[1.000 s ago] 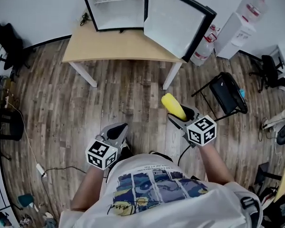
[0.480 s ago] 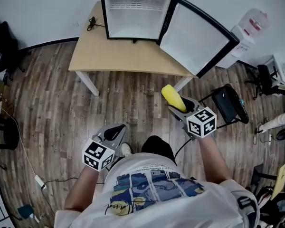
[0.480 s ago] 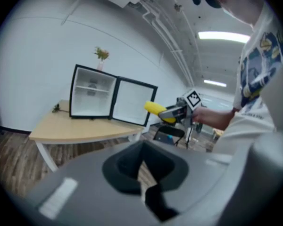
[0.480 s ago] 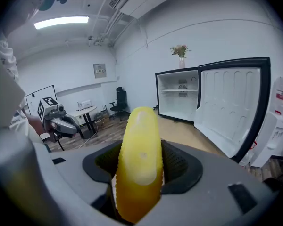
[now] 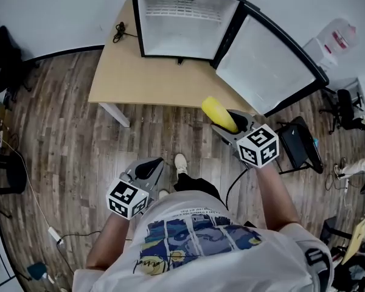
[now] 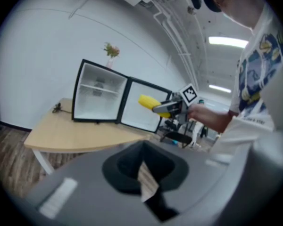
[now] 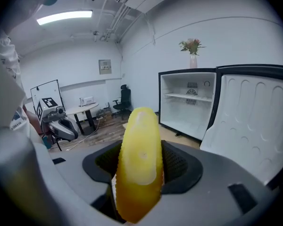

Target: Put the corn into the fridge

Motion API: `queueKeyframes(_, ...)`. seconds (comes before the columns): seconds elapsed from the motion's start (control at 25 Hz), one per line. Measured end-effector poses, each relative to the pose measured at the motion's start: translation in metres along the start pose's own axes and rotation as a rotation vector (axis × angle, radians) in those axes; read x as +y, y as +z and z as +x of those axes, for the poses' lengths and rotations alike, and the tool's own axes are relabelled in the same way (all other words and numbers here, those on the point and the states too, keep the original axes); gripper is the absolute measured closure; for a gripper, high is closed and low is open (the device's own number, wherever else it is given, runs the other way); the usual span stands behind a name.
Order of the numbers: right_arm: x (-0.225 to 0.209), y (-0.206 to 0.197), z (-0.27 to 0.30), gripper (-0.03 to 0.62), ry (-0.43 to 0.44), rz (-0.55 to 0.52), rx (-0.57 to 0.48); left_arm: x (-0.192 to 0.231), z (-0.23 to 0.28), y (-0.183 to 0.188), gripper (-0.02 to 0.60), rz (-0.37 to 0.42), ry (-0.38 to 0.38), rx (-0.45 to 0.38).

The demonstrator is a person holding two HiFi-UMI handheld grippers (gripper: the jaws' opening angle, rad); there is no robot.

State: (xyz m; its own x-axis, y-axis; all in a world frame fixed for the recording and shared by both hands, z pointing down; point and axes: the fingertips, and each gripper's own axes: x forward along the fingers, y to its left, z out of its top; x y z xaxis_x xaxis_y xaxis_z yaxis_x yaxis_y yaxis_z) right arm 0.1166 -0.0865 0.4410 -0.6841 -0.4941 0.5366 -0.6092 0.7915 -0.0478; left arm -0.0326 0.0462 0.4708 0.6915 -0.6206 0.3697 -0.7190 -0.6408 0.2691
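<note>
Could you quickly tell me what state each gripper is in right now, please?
Left gripper: closed, holding nothing.
Right gripper: closed on the corn.

Keeps both forearms bent forward from the bottom edge of the head view. Holds the left gripper [image 5: 147, 168] low, at lower left of centre, jaws together with nothing between them, marker cube nearest the body. Holds the right forearm [image 5: 272, 193] stretched farther up the frame, right gripper [image 5: 226, 123] just right of centre, jaws clamped on the corn [image 5: 217, 112], tips pointing to the upper left.
</note>
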Motion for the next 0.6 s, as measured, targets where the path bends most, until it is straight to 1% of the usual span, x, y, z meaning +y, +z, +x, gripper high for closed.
queueKeyframes(0.16,-0.04,0.036,0.032,0.345,0.026,-0.055,0.002,0.034,0.029,0.032,0.572,0.02,0.033,0.0)
queueKeyframes(0.28,-0.067,0.062,0.057,0.345,0.054,-0.104,0.007,0.06,0.049,0.056,0.572,0.012,0.068,-0.017)
queueKeyframes(0.44,-0.101,0.092,0.087,0.345,0.084,-0.169,0.013,0.086,0.077,0.081,0.572,0.017,0.092,-0.039)
queueKeyframes(0.6,-0.13,0.122,0.122,0.345,0.092,-0.214,0.022,0.108,0.09,0.095,0.572,-0.016,0.118,-0.069)
